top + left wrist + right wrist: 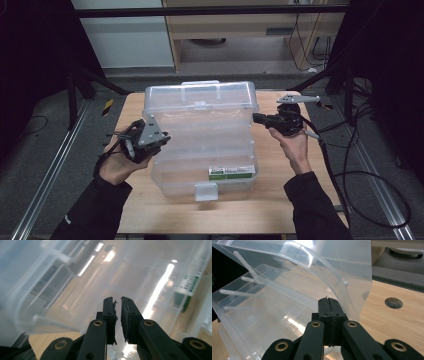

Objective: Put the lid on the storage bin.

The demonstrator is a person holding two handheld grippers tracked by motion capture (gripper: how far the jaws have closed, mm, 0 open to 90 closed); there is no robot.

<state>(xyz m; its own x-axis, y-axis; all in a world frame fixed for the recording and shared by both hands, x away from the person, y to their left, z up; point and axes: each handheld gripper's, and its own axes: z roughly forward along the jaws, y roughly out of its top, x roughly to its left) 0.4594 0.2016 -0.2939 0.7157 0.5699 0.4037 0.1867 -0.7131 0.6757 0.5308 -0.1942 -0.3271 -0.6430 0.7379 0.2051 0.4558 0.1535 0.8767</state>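
**A:** ok so what am I looking at? Big clear box (pixel 202 150) in the middle of the table (pixel 280 200), lid (pixel 200 97) tipped up at the back?

**B:** Yep. See-through plastic with dividers inside, white latch on the front edge, and a green-and-white label (pixel 231 172) near the front right corner. The person has a gripper on each side of it.

**A:** Left gripper (pixel 162 141) grabbing anything?

**B:** Doesn't look like it. It sits at the box's left wall, and in the left gripper view (pixel 118 301) the jaws are nearly together with a thin gap between them. Nothing sits in that gap, so it's loose, not clamped on the box. The clear wall is right ahead of the tips, but whether they touch it I can't tell.

**A:** And the right gripper (pixel 256 118)?

**B:** Clenched, pads pressed flat together in the right gripper view (pixel 329 300). It's at the box's right rear corner, just beside the curved edge of the lid. Can't tell if it's pinching any plastic, though.
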